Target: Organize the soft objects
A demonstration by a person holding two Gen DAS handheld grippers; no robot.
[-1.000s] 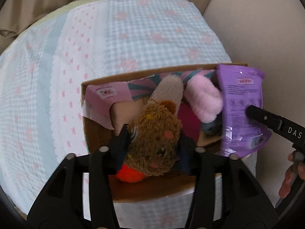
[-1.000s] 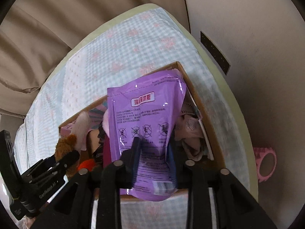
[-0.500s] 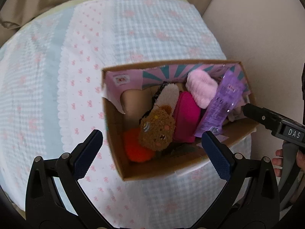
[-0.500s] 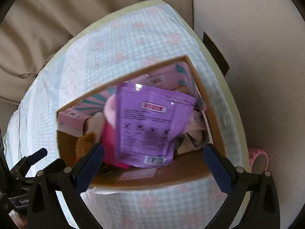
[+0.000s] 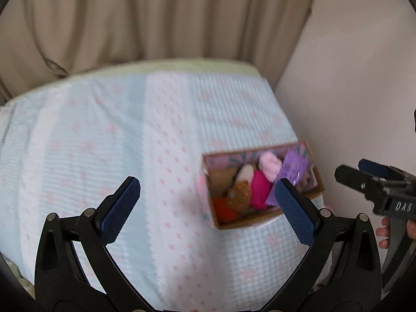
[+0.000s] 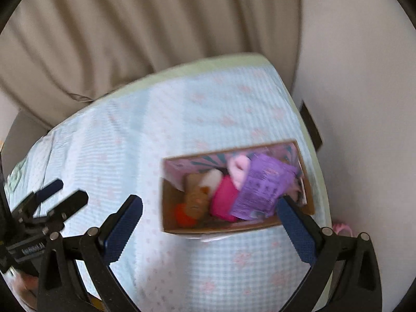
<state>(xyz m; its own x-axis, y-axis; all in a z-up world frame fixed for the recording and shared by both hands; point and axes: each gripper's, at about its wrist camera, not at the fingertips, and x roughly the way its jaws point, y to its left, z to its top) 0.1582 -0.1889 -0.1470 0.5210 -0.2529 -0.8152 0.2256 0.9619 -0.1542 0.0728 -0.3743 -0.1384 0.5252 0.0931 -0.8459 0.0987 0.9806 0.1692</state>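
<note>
both claws are up off the bed and spread wide, nothing between them: left gripper (image 5: 208, 202) empty, right gripper (image 6: 209, 223) empty too, jaws released on both sides; the box (image 6: 221, 227) sits near the right edge of the bed (image 5: 104, 143), close to the wall, and it looks well stocked: brown plush (image 5: 239, 193) in the middle, an orange ball (image 5: 225, 208) at the near left corner, a hot pink piece (image 5: 260, 189) beside the plush, a pale pink fluffy thing (image 5: 270, 165) toward the back, and the purple pouch (image 6: 260, 187) leaning at the right end, its top poking above the rim; by my reading this is the step between placements, or the very finish, since the quilt in view carries no loose soft item; next move, if there is one, calls for finding another piece outside these views, or else nudging that pouch down so it lies flat inside; hard to call much more, both views are smeared with motion, the pouch print is unreadable, whatever lies under the pouch at the right end of the box is covered, a cream shape behind the plush could be part of it or a separate thing, and a pink object (image 6: 342, 227) on the floor past the bed corner is mostly cut off by the right claw's finger
</note>
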